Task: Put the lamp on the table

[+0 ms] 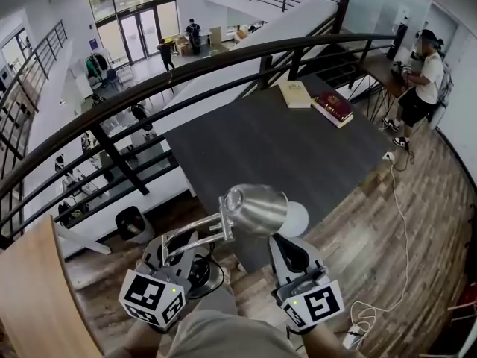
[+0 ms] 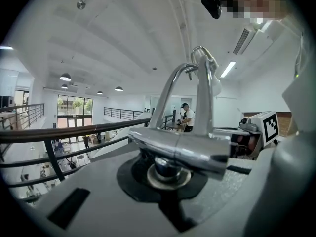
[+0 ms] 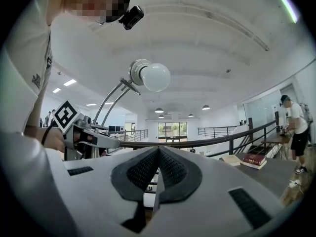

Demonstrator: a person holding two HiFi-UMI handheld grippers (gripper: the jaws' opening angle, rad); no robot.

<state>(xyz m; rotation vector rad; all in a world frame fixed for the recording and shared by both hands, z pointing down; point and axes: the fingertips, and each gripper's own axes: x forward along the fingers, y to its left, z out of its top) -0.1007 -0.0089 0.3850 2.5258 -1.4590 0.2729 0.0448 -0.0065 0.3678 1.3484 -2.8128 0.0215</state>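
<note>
A: What room was shown?

B: A mezzanine with a plank floor (image 1: 373,222) was shown, edged by a dark metal railing (image 1: 186,69). A dark matte worktop (image 1: 283,148) was set against it. A tan book (image 1: 295,94) and a red book (image 1: 333,107) were laid at its far end.

A: How were the hands posed?

B: Both were held low before the body, side by side and pointed forward at the worktop. The left tongs (image 2: 170,169) were clamped on a chrome crossbar at the lower end of the lamp (image 1: 253,209). The right tongs (image 3: 158,172) were closed, with nothing between their ribbed black pads.

A: And the lamp itself?

B: It was made of polished chrome and was carried in the air over the worktop's near edge, not set on it. Its twin thin arms were slanted up from the left tongs towards the right, so its long axis was run from lower left to upper right. The rounded shade and white globe bulb (image 3: 155,77) were pointed to the person's right.
</note>
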